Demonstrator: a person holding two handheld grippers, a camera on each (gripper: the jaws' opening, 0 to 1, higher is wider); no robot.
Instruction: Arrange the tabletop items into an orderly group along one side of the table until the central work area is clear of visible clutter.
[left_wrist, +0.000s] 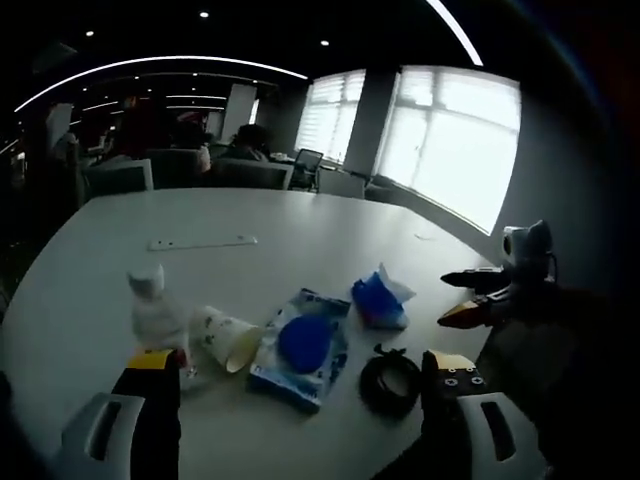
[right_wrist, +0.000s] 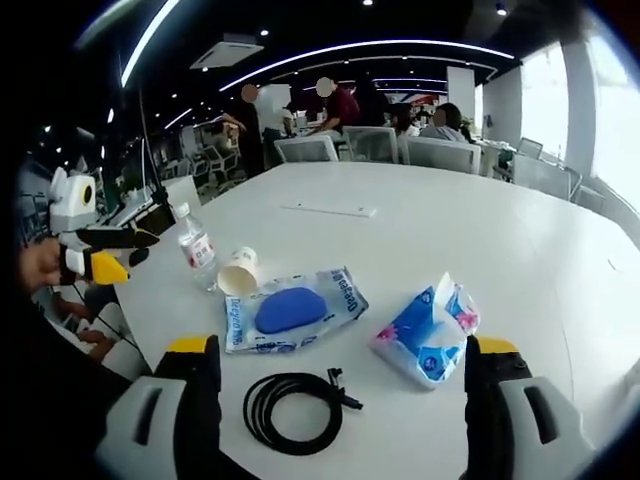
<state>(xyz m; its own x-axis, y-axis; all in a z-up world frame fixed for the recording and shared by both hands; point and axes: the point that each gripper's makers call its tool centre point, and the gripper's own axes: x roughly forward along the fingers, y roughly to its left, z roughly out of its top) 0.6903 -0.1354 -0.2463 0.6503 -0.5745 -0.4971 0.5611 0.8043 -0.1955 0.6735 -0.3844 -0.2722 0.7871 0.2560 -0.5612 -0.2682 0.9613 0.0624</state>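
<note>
A small water bottle (left_wrist: 155, 310) (right_wrist: 197, 245) stands on the white table (left_wrist: 300, 215) (right_wrist: 480, 230). Beside it a paper cup (left_wrist: 228, 338) (right_wrist: 240, 272) lies on its side. A clear packet with a blue pad inside (left_wrist: 300, 345) (right_wrist: 290, 310) lies flat, flanked by a blue tissue pack (left_wrist: 380, 298) (right_wrist: 425, 335) and a coiled black cable (left_wrist: 390, 382) (right_wrist: 295, 410). My left gripper (left_wrist: 302, 362) (right_wrist: 130, 253) is open, just short of the packet. My right gripper (right_wrist: 340, 348) (left_wrist: 455, 298) is open above the cable, holding nothing.
A thin white strip (left_wrist: 200, 242) (right_wrist: 328, 210) lies farther out on the table. Chairs (left_wrist: 245, 172) (right_wrist: 440, 152) line the far edge, with people (right_wrist: 335, 100) behind them. Bright windows (left_wrist: 450, 140) lie beyond the table.
</note>
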